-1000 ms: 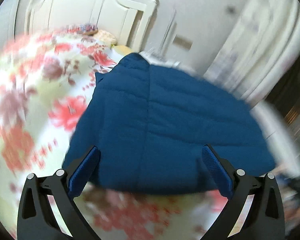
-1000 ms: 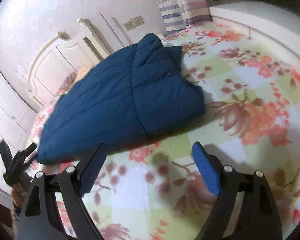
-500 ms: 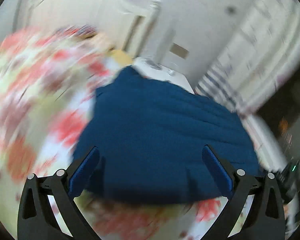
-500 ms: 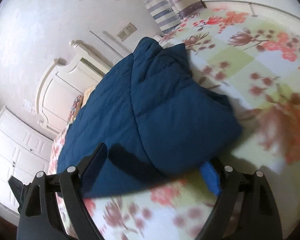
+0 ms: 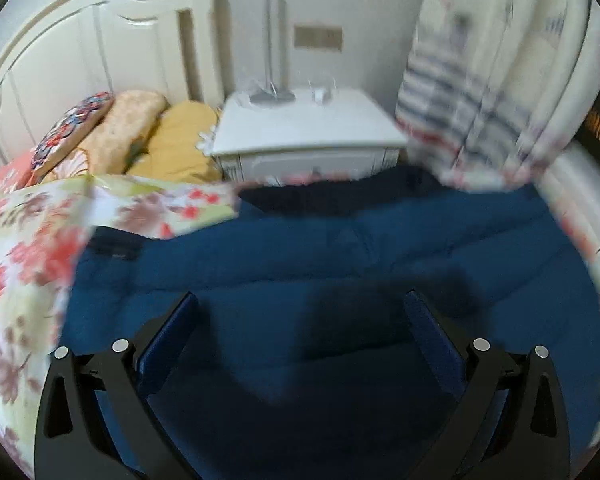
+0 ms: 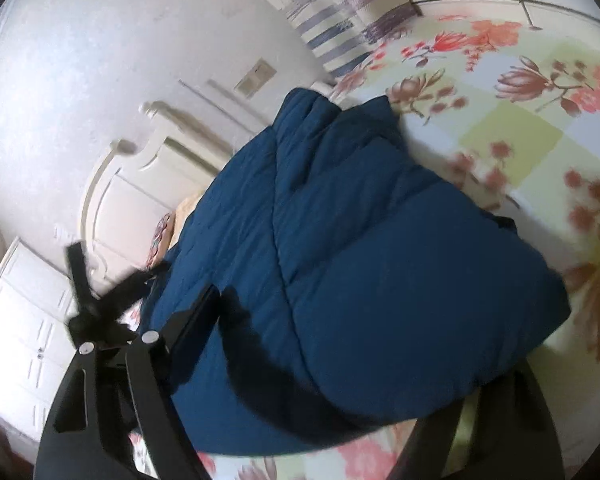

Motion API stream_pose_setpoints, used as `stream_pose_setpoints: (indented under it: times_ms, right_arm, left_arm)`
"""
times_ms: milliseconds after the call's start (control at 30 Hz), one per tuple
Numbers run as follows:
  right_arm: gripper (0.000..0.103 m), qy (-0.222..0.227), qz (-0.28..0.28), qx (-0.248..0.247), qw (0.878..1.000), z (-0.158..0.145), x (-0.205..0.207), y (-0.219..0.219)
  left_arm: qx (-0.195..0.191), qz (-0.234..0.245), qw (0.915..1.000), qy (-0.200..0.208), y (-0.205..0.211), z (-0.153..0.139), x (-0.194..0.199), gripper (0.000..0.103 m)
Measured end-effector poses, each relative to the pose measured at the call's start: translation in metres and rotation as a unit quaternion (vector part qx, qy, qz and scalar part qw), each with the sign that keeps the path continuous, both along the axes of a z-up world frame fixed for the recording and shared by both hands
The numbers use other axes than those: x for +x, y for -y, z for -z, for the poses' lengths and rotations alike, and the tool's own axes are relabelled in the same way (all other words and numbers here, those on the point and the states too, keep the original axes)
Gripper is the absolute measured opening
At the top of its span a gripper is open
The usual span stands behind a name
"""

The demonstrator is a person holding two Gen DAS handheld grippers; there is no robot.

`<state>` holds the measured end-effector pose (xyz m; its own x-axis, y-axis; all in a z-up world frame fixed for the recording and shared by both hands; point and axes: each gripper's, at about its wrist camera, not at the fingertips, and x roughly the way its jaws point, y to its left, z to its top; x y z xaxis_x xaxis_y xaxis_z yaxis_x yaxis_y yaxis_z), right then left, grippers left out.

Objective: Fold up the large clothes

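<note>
A dark blue padded jacket (image 5: 340,264) lies on the floral bedspread (image 5: 24,264), with one part folded over the body. My left gripper (image 5: 300,336) is open, low over the jacket, its blue pads (image 5: 168,336) spread wide over the fabric. In the right wrist view the jacket (image 6: 340,248) fills the middle. My right gripper (image 6: 340,384) is open around the jacket's near edge, one finger (image 6: 188,320) on top of the fabric and the other hidden below the folded edge. The left gripper (image 6: 100,300) shows as a dark shape at the jacket's far left.
A white nightstand (image 5: 308,136) stands beyond the jacket, with pillows (image 5: 140,136) and a white headboard (image 5: 80,52) to its left. Striped curtains (image 5: 480,92) hang at the right. The bedspread (image 6: 520,120) extends right of the jacket. White cabinets (image 6: 24,320) stand at the left.
Both grippers have moved forward onto the jacket. The right gripper's jaws now straddle the folded near edge. The left gripper has swung to face the nightstand, low over the fabric.
</note>
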<state>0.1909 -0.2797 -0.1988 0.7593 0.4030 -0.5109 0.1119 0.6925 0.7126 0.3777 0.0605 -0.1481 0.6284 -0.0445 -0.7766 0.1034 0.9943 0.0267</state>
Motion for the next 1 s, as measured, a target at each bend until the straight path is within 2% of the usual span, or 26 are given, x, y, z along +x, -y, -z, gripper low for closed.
stream_pose_setpoints:
  times_ms: [67,167,233,300,333,400,467,500,600,633,700,733,767,800,833,867,933,967,1000]
  right_arm:
    - [0.044,0.02,0.012,0.014,1.0,0.002,-0.002,0.002]
    - [0.03,0.054,0.021,0.047,0.997,0.0,-0.012,0.012]
    - [0.028,0.065,0.024,0.047,0.997,-0.006,-0.017,0.013]
    - [0.026,0.08,0.027,0.059,0.995,-0.012,-0.025,0.017]
    - [0.025,0.086,0.03,0.062,0.994,-0.014,-0.028,0.018]
    - [0.025,0.098,0.037,0.058,0.993,-0.02,-0.035,0.02]
    - [0.024,0.119,0.045,0.048,0.991,-0.032,-0.047,0.024]
    - [0.024,0.125,0.049,0.045,0.99,-0.035,-0.051,0.025]
    - [0.023,0.142,0.071,0.017,0.987,-0.051,-0.066,0.026]
    - [0.023,0.142,0.074,0.001,0.987,-0.056,-0.069,0.023]
    - [0.023,0.153,0.072,-0.099,0.981,-0.085,-0.076,-0.001]
    - [0.023,0.164,0.066,-0.15,0.973,-0.098,-0.078,-0.017]
    - [0.023,0.181,0.056,-0.223,0.956,-0.115,-0.082,-0.043]
    - [0.023,0.195,0.046,-0.275,0.94,-0.127,-0.084,-0.066]
    - [0.023,0.212,0.03,-0.327,0.92,-0.139,-0.087,-0.093]
    - [0.023,0.234,0.004,-0.389,0.891,-0.151,-0.091,-0.13]
    - [0.023,0.264,-0.038,-0.477,0.838,-0.159,-0.097,-0.191]
    - [0.023,0.279,-0.072,-0.528,0.799,-0.155,-0.102,-0.231]
    - [0.023,0.29,-0.109,-0.579,0.754,-0.144,-0.109,-0.273]
  left_arm:
    - [0.029,-0.012,0.9994,0.012,0.008,0.011,0.001,0.099]
    - [0.056,-0.013,0.998,0.028,0.013,0.007,-0.009,0.098]
    - [0.07,-0.017,0.9958,0.057,0.015,-0.006,-0.034,0.098]
    - [0.058,0.002,0.9946,0.086,0.02,-0.02,-0.068,0.098]
    - [0.063,0.015,0.9941,0.087,0.025,-0.022,-0.089,0.098]
    - [0.06,0.042,0.9937,0.085,0.037,-0.017,-0.126,0.098]
    - [0.072,0.055,0.9914,0.094,0.052,-0.001,-0.159,0.098]
    - [0.07,0.054,0.9905,0.105,0.056,0.008,-0.174,0.098]
    - [0.045,0.073,0.992,0.093,0.06,0.016,-0.201,0.098]
    - [0.034,0.089,0.9917,0.086,0.06,0.015,-0.213,0.098]
    - [0.018,0.131,0.9885,0.074,0.057,0.013,-0.232,0.098]
    - [-0.013,0.152,0.9866,0.056,0.046,0.01,-0.238,0.098]
    - [-0.068,0.174,0.9819,0.029,0.03,0.006,-0.241,0.098]
    - [-0.134,0.19,0.9726,0.005,0.009,0.002,-0.242,0.098]
    - [-0.204,0.179,0.9625,-0.002,-0.023,-0.003,-0.244,0.098]
    - [-0.232,0.147,0.9613,0.011,-0.05,-0.009,-0.248,0.098]
    - [-0.261,0.055,0.9615,0.065,-0.123,-0.02,-0.262,0.098]
    - [-0.268,0.02,0.9595,0.084,-0.149,-0.024,-0.269,0.098]
    - [-0.277,-0.022,0.9549,0.105,-0.18,-0.028,-0.278,0.098]
